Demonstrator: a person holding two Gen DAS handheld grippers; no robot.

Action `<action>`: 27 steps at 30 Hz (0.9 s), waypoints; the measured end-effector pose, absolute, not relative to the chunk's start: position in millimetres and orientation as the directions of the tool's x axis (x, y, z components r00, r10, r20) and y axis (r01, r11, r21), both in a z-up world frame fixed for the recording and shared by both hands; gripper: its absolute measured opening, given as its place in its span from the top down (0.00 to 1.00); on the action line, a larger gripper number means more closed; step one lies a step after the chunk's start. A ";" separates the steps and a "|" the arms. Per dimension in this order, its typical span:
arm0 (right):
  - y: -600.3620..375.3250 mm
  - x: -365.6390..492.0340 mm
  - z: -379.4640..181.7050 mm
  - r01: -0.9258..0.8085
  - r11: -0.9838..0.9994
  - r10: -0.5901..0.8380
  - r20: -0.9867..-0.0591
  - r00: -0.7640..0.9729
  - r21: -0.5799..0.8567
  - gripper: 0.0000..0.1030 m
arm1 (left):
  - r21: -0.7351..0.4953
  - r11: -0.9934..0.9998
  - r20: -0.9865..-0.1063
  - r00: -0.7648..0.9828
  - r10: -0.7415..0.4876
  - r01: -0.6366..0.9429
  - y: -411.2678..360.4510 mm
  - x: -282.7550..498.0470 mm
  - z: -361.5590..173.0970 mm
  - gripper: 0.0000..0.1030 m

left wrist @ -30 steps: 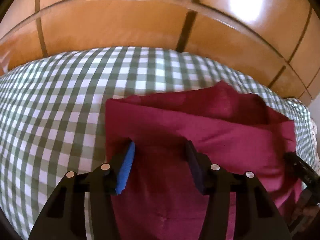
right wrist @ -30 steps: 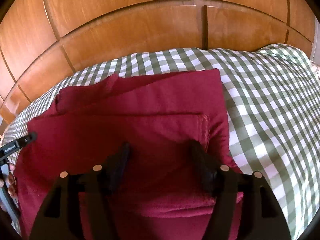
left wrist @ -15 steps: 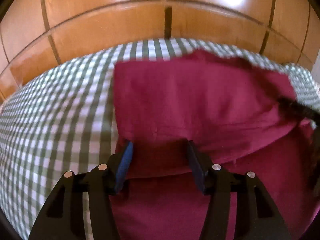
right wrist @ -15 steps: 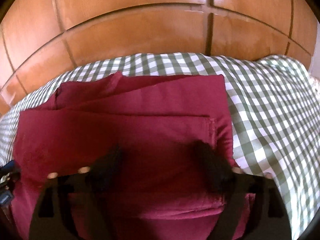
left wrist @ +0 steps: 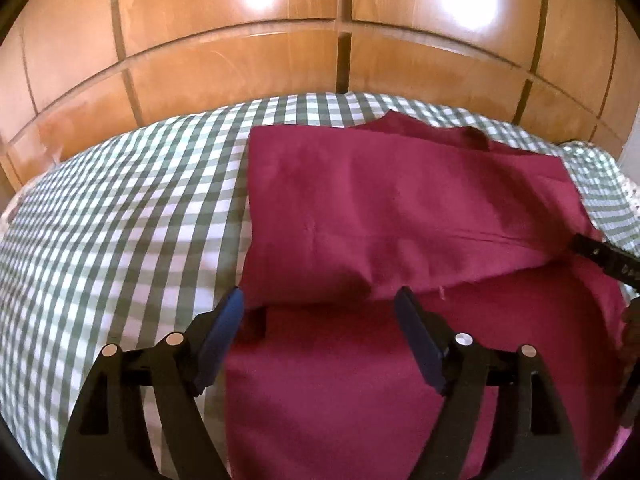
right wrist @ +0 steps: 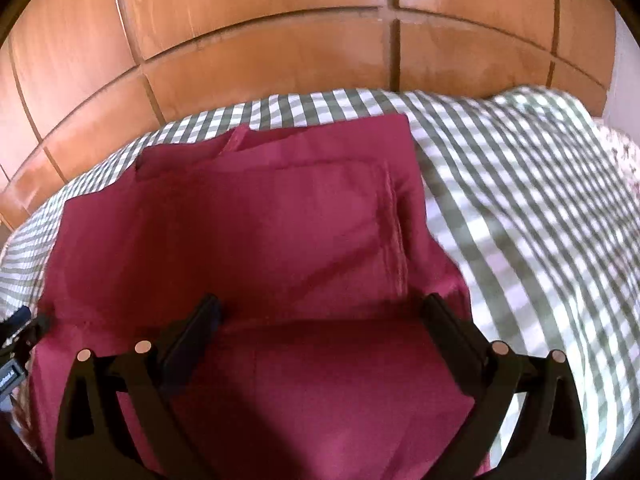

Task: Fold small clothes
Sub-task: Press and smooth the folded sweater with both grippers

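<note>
Item: dark red garment (left wrist: 400,216), folded in layers, lying flat on a bed with a green-and-white checked bed cover (left wrist: 120,220); a folded upper layer ends in an edge across its near part.
Left gripper (left wrist: 320,304): jaws just opened further, standing apart over that fold edge, nothing clamped.
Right gripper (right wrist: 320,308): jaws just opened wide, cloth lying between them, not pinched.
Surroundings: bare checked cover left and right of the garment; wooden panelled wall (right wrist: 280,40) close behind the bed's far edge.
</note>
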State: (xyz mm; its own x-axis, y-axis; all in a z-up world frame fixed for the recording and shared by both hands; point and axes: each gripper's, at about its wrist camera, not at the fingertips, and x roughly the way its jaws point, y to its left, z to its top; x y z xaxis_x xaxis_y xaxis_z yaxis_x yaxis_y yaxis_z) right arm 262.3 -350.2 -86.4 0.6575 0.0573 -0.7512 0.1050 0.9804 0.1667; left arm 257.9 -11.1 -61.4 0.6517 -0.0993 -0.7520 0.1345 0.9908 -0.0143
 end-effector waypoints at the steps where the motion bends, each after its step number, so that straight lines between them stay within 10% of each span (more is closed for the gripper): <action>1: -351.7 257.7 -88.3 0.108 0.978 0.066 -0.756 0.652 0.179 0.02 | -0.018 0.991 -0.751 0.652 -0.101 0.132 -10.9 252.6 -59.8 0.25; 27: -354.5 161.9 -99.2 0.085 0.985 0.063 -0.778 0.626 0.148 0.02 | -0.055 0.982 -0.749 0.642 -0.161 0.182 11.2 120.0 -53.8 0.25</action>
State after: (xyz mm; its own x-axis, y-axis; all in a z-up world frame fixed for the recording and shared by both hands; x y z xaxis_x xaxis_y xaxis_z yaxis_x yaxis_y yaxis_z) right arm 161.9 -354.5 -99.2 0.6256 0.0631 -0.7776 0.0850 0.9853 0.1484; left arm 120.0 11.2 -53.8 0.6423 -0.1615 -0.7492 0.1822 0.9817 -0.0554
